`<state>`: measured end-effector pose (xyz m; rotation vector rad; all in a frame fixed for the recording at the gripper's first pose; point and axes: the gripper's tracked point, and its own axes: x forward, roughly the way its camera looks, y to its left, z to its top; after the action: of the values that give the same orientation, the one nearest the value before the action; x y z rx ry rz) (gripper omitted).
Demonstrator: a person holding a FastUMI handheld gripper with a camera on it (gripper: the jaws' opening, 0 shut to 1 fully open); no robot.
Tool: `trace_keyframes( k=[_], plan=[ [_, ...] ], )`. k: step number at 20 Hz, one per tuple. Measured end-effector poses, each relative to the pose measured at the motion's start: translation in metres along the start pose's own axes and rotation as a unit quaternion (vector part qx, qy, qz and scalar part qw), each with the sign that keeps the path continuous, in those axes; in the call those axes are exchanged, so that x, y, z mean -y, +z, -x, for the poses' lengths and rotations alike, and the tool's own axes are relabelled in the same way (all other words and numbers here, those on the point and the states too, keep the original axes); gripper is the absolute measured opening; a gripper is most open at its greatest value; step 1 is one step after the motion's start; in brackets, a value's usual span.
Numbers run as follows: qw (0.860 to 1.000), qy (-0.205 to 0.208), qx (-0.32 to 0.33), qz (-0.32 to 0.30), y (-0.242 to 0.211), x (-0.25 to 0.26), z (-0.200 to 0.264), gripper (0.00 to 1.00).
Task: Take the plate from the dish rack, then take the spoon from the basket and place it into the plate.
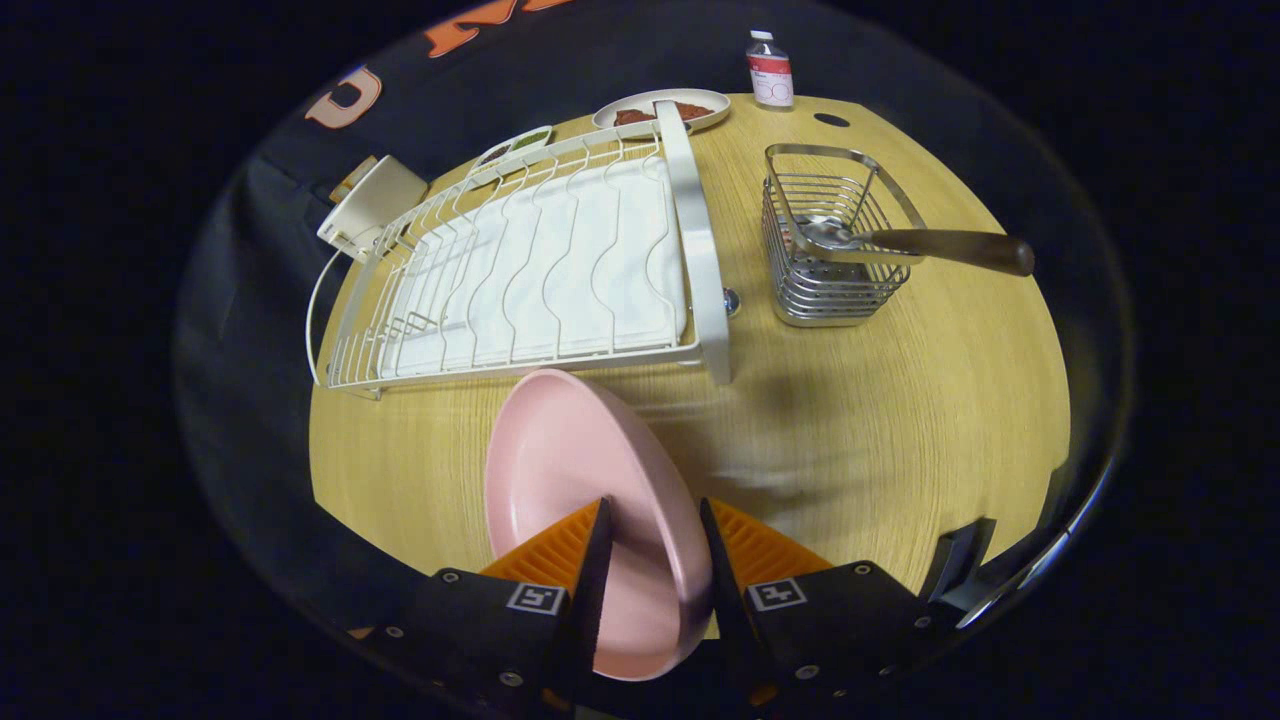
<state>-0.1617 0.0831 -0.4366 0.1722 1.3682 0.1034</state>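
My gripper (652,512) is shut on the rim of a pink plate (560,470), which stands tilted on edge between the fingers, above the wooden table (900,420). Beyond the plate lies the white wire dish rack (540,270), with no dishes in it. To the right of the rack stands a metal wire basket (830,240). A spoon (920,243) with a dark wooden handle lies across the basket's rim, its bowl inside and its handle sticking out to the right.
A plate with reddish food (662,110) and a small dish (515,145) sit behind the rack. A small bottle (770,70) stands at the table's far edge. A beige box (370,205) is at the rack's far left corner.
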Motion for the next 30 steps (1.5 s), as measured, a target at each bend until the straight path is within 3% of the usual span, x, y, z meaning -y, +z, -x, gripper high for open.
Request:
trace_keyframes(
  k=[4,10,13,19,24,30],
  plan=[
    [1.000,0.007,0.021,-0.021,0.005,0.003,0.001,0.67],
    [0.991,0.008,0.124,-0.049,0.034,0.025,0.023,0.82],
    [0.979,-0.004,0.196,-0.048,0.053,0.042,0.037,0.90],
    [0.952,-0.040,0.302,-0.039,0.079,0.079,0.054,0.93],
    [0.934,-0.061,0.352,-0.030,0.105,0.098,0.049,0.82],
    [0.914,-0.097,0.393,0.034,0.134,0.106,0.043,0.53]
  ],
)
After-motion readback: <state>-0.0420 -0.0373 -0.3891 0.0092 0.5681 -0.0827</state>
